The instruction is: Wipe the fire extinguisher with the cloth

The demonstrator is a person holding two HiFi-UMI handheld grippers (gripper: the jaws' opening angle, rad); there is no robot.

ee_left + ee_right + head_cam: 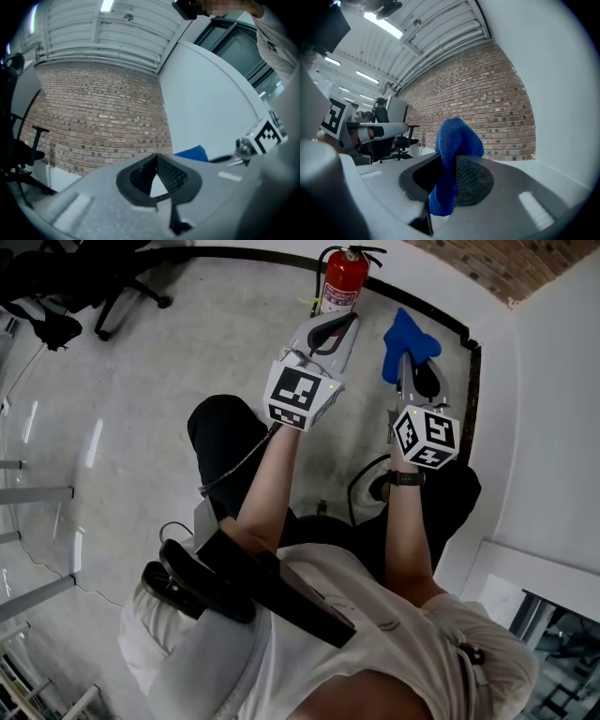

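The red fire extinguisher (343, 279) stands upright on the floor against the far wall. My left gripper (347, 324) hovers just below it, pointing at it, apart from it. Its jaws meet at the tips with nothing held (156, 159). To the right, my right gripper (411, 360) is shut on the blue cloth (407, 337), which sticks up from between the jaws (457, 136). The cloth's edge also shows in the left gripper view (191, 153). Neither gripper view shows the extinguisher; both look at the brick wall.
A black office chair (108, 282) stands at the far left. A black baseboard strip (441, 315) runs along the wall behind the extinguisher. White wall (553, 409) closes the right side. A black cable (361, 486) loops on the floor by the person's legs.
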